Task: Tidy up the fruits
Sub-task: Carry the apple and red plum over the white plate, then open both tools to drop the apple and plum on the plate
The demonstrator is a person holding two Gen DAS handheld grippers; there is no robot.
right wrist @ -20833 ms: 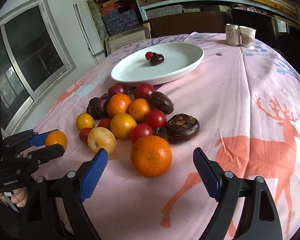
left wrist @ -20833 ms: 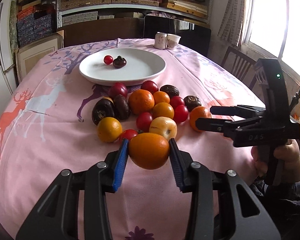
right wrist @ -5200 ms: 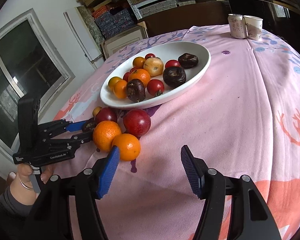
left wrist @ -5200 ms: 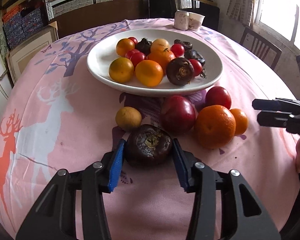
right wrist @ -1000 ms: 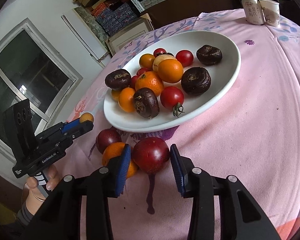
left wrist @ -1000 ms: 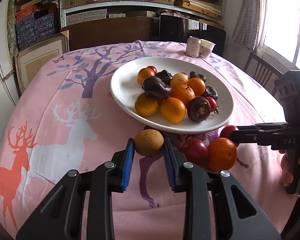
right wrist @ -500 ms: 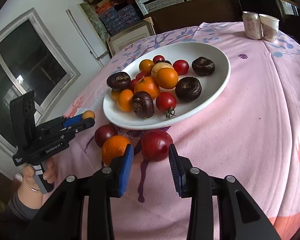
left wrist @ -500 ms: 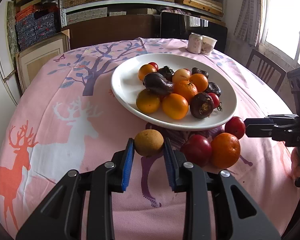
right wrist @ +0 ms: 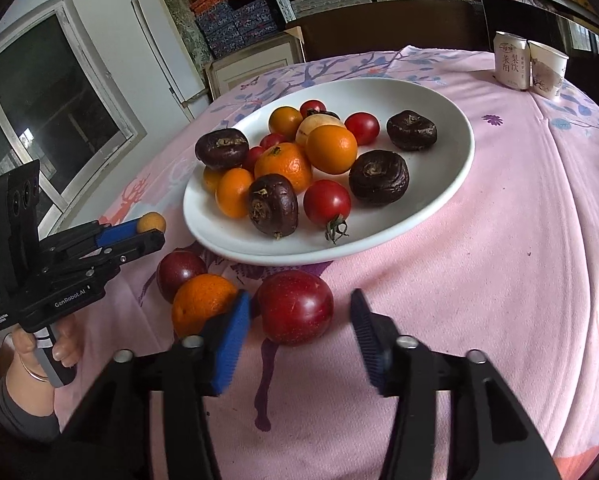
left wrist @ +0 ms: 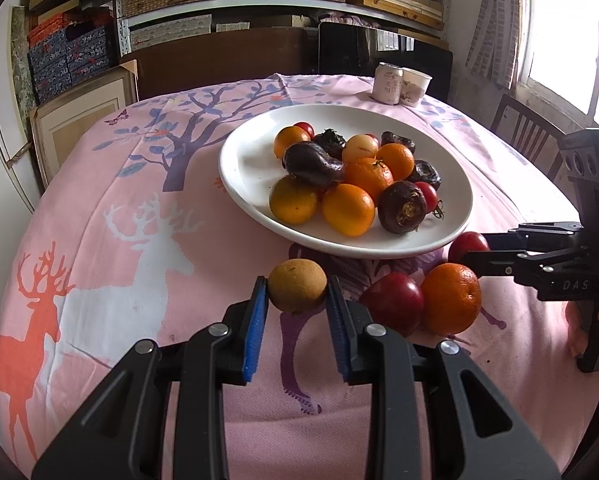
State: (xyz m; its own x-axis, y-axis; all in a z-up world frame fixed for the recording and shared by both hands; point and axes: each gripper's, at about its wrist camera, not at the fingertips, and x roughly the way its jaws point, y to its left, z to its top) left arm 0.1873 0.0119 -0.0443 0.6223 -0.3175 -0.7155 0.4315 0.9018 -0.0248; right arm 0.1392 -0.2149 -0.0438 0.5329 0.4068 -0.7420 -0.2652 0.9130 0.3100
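**Left claw holds a tan fruit; right claw closes around a red plum**

In the left wrist view, the left gripper is clamped on a small round tan-brown fruit, which sits pinched between the blue pads at their tips, above the pink deer-print tablecloth. Just beyond it stands the white plate, piled with oranges, dark wrinkled fruits and cherry tomatoes. To the right of the held fruit, on the cloth in front of the plate's near rim, lie a dark red plum and a large orange, touching each other. A second red plum sits further right, against the fingers of the right gripper, which reaches in from the right edge.

In the right wrist view, the left gripper appears at the far left, held by a hand, with the tan fruit showing at its tip. Right of it, on the cloth, a dark plum and the orange lie side by side. The right gripper has its jaws closing, with the large red plum between them: the left pad is at or against the plum's side, while a clear gap remains between the plum and the right pad. The plum rests on the cloth, just in front of the plate's near rim. At the far right back stand a can and a paper cup, touching.
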